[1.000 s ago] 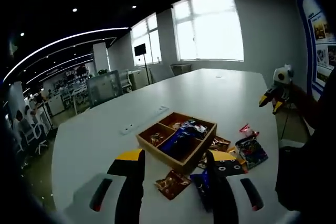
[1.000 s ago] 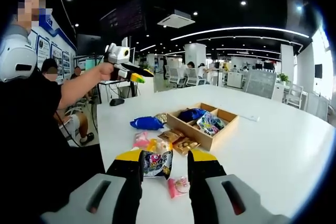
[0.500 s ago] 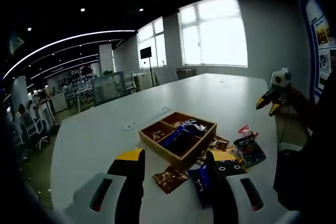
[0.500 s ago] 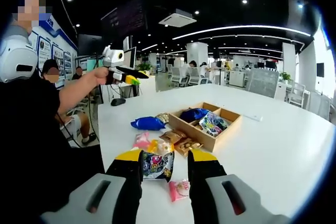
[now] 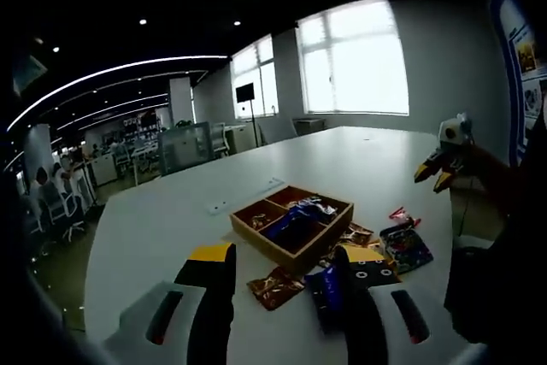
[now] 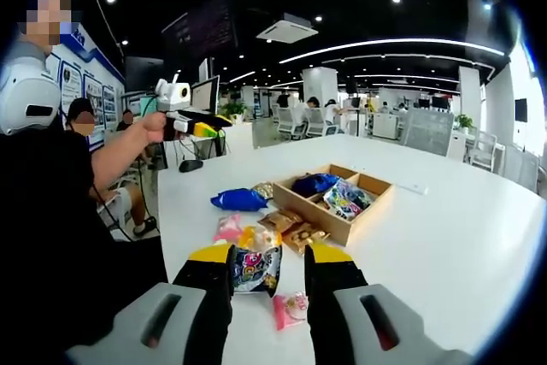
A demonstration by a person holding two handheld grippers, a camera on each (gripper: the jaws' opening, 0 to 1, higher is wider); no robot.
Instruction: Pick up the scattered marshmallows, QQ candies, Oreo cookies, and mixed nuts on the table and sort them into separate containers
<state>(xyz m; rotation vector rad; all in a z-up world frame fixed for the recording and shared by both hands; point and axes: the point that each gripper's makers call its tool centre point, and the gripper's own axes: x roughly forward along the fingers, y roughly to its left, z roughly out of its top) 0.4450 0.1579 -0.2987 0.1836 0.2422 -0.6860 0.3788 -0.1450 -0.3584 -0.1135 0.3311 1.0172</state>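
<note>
A wooden tray (image 5: pixel 248 232) with compartments stands on the white table (image 5: pixel 171 220) and holds blue and colourful snack packets. A brown packet (image 5: pixel 275 286), a blue packet (image 5: pixel 323 290) and a dark colourful packet (image 5: pixel 408 245) lie in front of the tray. My left gripper (image 5: pixel 286 256) hovers open above them, holding nothing. My right gripper (image 6: pixel 269 254) is open too, above a colourful packet (image 6: pixel 255 269) that lies on the table. In the right gripper view the tray (image 6: pixel 342 230) has a blue packet (image 6: pixel 239 200), pink packets (image 6: pixel 229 228) and gold packets (image 6: pixel 291 230) beside it.
A person's hand holds the right gripper (image 5: pixel 434 175) in the air at the right of the left gripper view. The left gripper (image 6: pixel 205 126) is held up at the left of the right gripper view. The table (image 6: pixel 444 237) stretches wide beyond the tray. Office chairs and desks stand behind.
Both views have shifted slightly with the hands. In the right gripper view the raised left gripper has sunk a little and moved left. The packets and tray lie as before.
</note>
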